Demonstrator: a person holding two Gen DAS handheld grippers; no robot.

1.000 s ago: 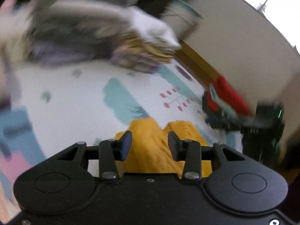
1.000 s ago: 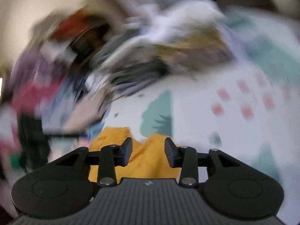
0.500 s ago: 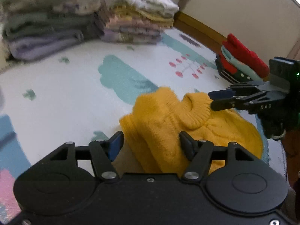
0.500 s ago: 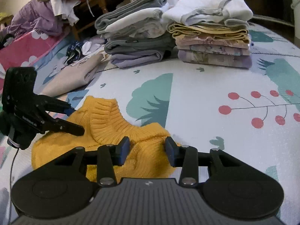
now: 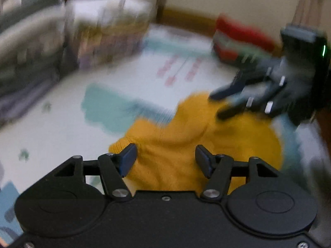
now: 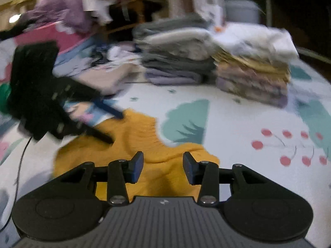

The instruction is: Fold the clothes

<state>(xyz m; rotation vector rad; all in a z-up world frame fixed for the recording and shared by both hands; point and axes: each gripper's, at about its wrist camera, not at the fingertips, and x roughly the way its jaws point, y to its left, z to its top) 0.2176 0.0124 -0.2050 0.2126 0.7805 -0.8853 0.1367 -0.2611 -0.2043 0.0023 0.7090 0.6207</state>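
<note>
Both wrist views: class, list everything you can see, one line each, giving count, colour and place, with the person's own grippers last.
Mustard-yellow knitted sweater: one, yellow, lying on the mat under both grippers.
Printed play mat: one, white with teal trees and red berries, beneath everything.
Stacks of folded clothes: two side by side, grey, lilac, yellow and white, at the far side of the mat.
Red and green folded pile: one, by the wall.
Loose unfolded laundry heap: one, purple, white and orange, far left.
Left gripper: black, open, over the sweater.
Right gripper: black, open, over the sweater.
</note>
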